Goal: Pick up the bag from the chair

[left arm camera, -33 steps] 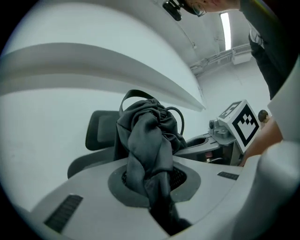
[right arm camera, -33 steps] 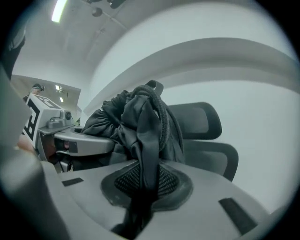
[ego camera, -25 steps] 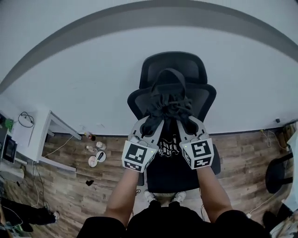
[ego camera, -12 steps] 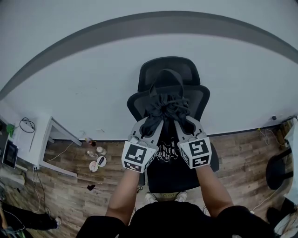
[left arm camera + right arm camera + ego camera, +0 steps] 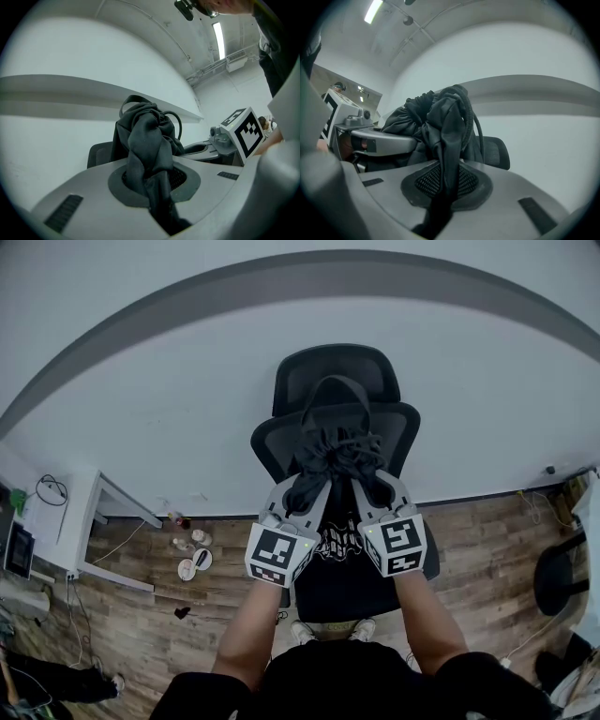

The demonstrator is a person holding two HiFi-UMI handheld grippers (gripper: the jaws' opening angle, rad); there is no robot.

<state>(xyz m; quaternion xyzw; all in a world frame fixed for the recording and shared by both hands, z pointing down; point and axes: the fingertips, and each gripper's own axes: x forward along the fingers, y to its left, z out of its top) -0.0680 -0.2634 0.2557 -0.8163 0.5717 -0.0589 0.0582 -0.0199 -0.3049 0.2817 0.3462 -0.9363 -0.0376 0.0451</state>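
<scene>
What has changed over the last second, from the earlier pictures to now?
Nothing was visibly moved, taken hold of or let go. The left gripper and the right gripper stay shut on the black bag, held up in front of the back of the chair. Only the head view's framing shifts a little.

Left gripper [image 5: 304,487] and right gripper [image 5: 371,486]: grey moulded bodies, each carrying a cube [image 5: 278,554] with black-and-white square markers. Jaw faces grey, with dark oval mesh pads [image 5: 183,177]. Black short sleeves [image 5: 192,696].
</scene>
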